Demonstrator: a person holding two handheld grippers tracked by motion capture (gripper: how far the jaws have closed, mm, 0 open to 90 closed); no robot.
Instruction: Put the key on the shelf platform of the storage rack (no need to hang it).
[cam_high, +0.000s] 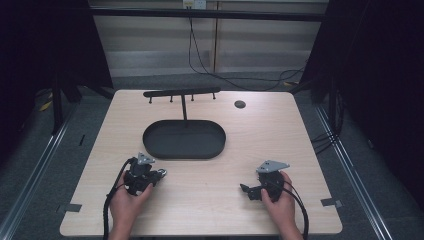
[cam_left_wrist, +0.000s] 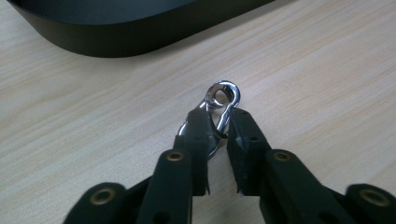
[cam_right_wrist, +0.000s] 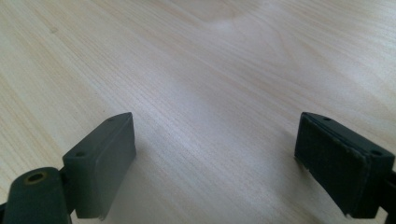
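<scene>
High view: your light wood table (cam_high: 210, 200), dark room around; left gripper (cam_left_wrist: 218, 122) pinches a metal clasp (cam_left_wrist: 223, 100), right gripper (cam_right_wrist: 215, 158) spread.

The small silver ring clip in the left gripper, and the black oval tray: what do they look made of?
Small silver ring clip: likely polished metal, given its bright mirror-like glints. Black oval tray: smooth, matte and dark; painted metal or plastic, I cannot tell which.
</scene>
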